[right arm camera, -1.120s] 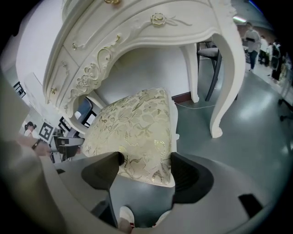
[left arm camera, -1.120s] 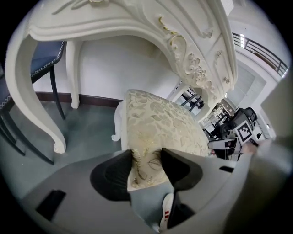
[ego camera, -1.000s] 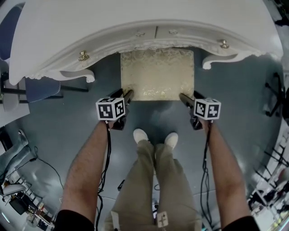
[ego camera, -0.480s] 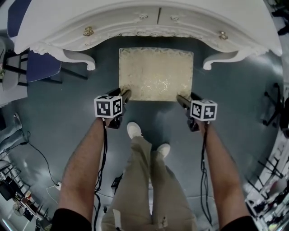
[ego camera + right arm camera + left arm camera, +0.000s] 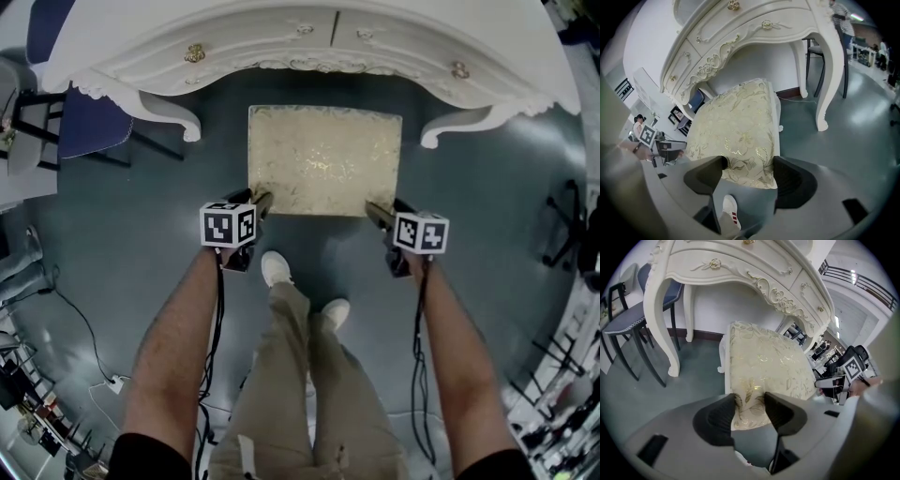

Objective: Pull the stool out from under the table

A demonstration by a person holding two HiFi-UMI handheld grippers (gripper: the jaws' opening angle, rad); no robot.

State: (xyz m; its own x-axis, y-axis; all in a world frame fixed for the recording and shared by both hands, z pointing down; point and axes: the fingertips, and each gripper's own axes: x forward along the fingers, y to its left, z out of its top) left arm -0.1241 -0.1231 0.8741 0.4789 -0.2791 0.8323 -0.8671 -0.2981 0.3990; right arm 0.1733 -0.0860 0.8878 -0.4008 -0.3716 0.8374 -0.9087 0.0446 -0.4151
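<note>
Grey-green smooth floor (image 5: 141,197) fills the head view, seen from steeply above. Across the top runs a white, ornately carved tabletop (image 5: 422,37) with a curved front edge. Two small brass drawer knobs (image 5: 195,53) sit on its front, and a curled front leg (image 5: 178,124) shows at each side. On the floor between those two legs stands the stool (image 5: 323,159), a rectangular seat covered in cream fabric with a gold leaf pattern. All of its cushion shows in front of the tabletop's carved edge, with the far side of the seat close to that edge. My two bare forearms reach forward, one to each near corner of the stool. The left tongs (image 5: 261,202) are closed on the near left corner. In the left gripper view the two dark pads press the patterned fabric from either side and the corner bunches a little between them. The right tongs (image 5: 377,208) are closed on the near right corner. In the right gripper view the pads stand wider and bear against the two sides of that corner, with the cushion's edge filling the gap. My legs in tan trousers stand just behind the stool, and my white shoes (image 5: 275,269) are on the floor between the two tongs, the left foot ahead of the right. A dark blue chair (image 5: 89,127) on thin black legs stands at the left, partly under the end of the tabletop. Cables lie on the floor at the lower left.
</note>
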